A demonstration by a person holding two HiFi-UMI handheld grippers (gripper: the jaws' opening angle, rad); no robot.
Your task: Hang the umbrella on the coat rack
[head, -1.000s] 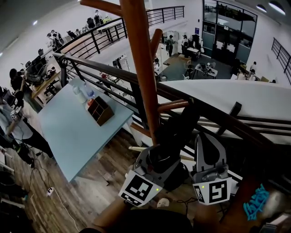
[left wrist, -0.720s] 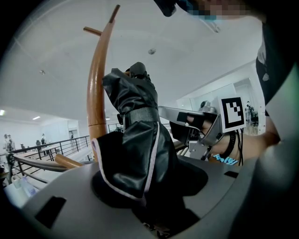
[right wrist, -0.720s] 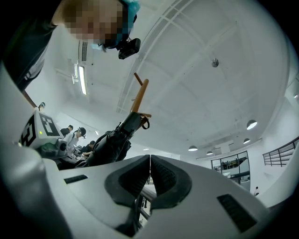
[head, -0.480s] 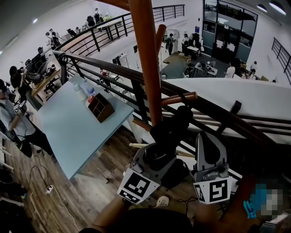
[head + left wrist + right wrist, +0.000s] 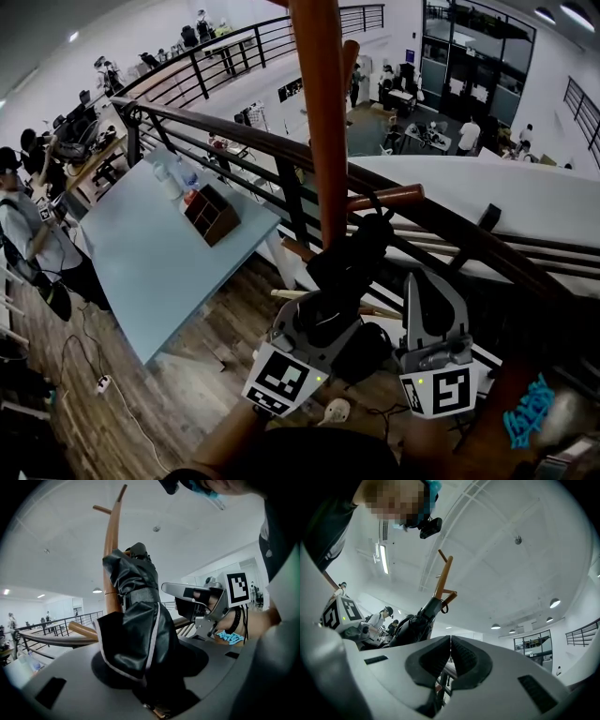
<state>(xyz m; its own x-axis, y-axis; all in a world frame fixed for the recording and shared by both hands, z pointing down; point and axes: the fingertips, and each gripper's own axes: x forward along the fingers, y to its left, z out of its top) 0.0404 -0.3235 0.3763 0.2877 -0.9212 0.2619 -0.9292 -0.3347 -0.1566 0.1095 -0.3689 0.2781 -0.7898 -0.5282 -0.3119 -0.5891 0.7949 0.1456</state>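
Observation:
A folded black umbrella (image 5: 345,267) stands upright in my left gripper (image 5: 323,314), whose jaws are shut on its lower part. Seen from the left gripper view, the umbrella (image 5: 136,620) fills the space between the jaws, in front of the brown coat rack pole (image 5: 111,559). Its top sits just under a short peg (image 5: 392,198) of the coat rack (image 5: 323,122). Its wrist strap (image 5: 375,202) is at that peg; I cannot tell whether it loops over it. My right gripper (image 5: 419,281) hangs beside the umbrella, shut and empty, its pads touching in the right gripper view (image 5: 450,653).
A dark railing (image 5: 234,141) runs behind the rack, with a drop to the floor below. A light blue table (image 5: 150,267) carries a brown box (image 5: 211,214) and bottles. A person (image 5: 28,239) stands at the far left.
The left gripper and umbrella have shifted a little, so the umbrella's top now lies further in along the peg, nearer the pole. The right gripper has kept still.

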